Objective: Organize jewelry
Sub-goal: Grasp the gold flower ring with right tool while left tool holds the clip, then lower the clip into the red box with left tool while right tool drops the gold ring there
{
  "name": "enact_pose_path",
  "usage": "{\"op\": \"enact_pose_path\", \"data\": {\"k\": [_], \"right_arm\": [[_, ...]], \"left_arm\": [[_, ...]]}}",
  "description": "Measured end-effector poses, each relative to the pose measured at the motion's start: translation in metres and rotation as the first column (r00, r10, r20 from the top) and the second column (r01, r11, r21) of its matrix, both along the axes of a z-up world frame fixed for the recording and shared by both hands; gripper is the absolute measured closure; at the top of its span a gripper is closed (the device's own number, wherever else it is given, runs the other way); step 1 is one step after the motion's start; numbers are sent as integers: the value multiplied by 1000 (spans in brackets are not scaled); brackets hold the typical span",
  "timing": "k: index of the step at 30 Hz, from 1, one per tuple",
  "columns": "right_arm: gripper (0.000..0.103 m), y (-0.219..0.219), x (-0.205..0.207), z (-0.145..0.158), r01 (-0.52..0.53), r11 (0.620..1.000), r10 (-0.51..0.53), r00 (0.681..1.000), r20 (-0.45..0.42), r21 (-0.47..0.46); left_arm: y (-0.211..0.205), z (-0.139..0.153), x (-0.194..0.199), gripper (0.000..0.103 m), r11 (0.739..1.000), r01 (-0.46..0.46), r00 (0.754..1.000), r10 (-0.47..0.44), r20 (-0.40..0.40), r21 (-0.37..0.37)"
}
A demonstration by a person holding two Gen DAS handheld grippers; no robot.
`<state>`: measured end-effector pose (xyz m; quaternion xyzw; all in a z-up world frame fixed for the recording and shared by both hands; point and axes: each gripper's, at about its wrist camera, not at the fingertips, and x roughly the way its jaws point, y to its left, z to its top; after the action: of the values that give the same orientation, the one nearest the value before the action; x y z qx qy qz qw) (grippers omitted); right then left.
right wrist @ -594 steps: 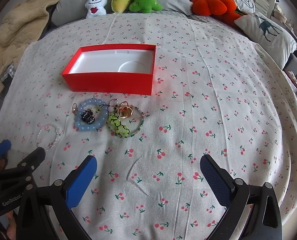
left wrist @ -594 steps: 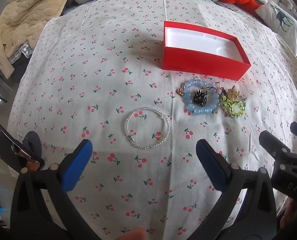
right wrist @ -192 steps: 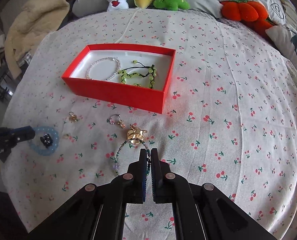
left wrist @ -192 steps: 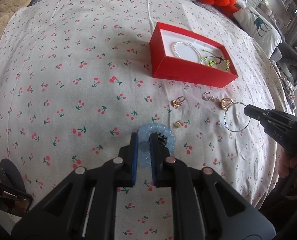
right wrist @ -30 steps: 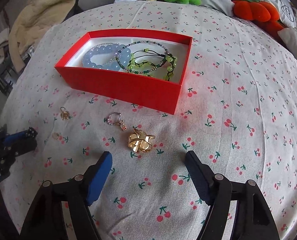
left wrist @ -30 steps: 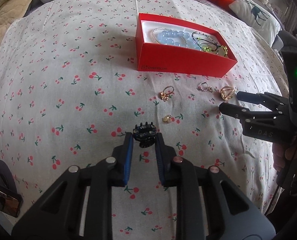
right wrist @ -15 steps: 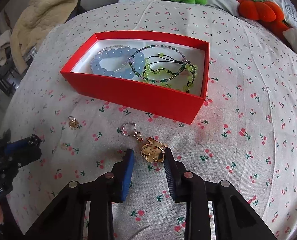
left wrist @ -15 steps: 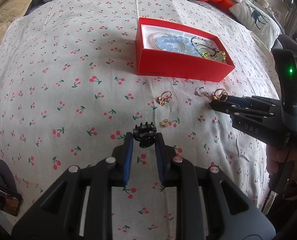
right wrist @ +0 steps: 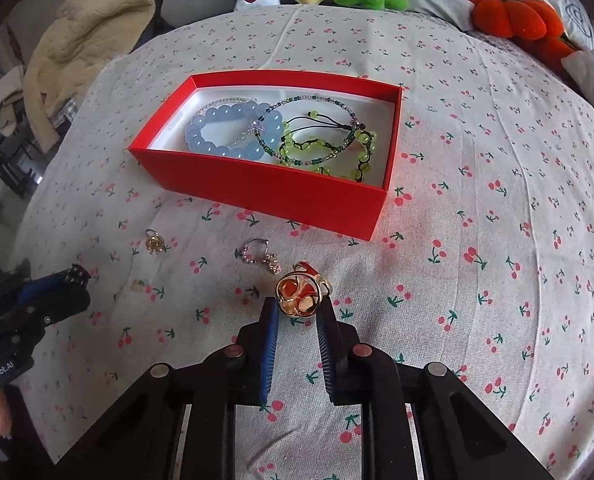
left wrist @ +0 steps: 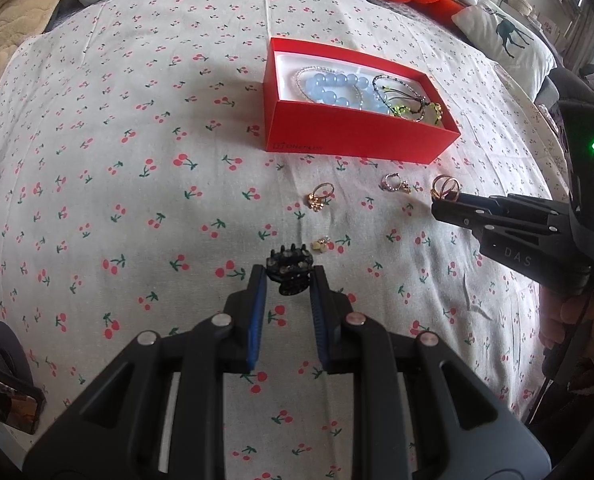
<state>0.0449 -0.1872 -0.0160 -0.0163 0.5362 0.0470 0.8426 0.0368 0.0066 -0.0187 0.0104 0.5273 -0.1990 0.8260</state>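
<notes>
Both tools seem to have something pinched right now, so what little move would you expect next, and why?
Probably a small lift of both. The left gripper grips the black hair claw; the right gripper is closing on the gold ring between its fingers. Both items sit low over the cloth, short of the red box that already holds the bracelets.
</notes>
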Motion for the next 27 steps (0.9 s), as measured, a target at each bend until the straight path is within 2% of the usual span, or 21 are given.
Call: {"op": "enact_pose_path", "data": {"k": [13,21,27], "right_arm": [[83,3,-17,34,-32,997,29,999,41,68],[83,-5,-11,74,-30,994,13,987,158,108],[83,-17,3,85,15,986,-45,983,180,164]], "left_arm": [[-2,28,1,79,996,19,999,-16,31,-90],[-11,53,20,79,982,27,996,-9,93,-187],[-29,62,42,79,973,35,990,-3,141,-227]]}}
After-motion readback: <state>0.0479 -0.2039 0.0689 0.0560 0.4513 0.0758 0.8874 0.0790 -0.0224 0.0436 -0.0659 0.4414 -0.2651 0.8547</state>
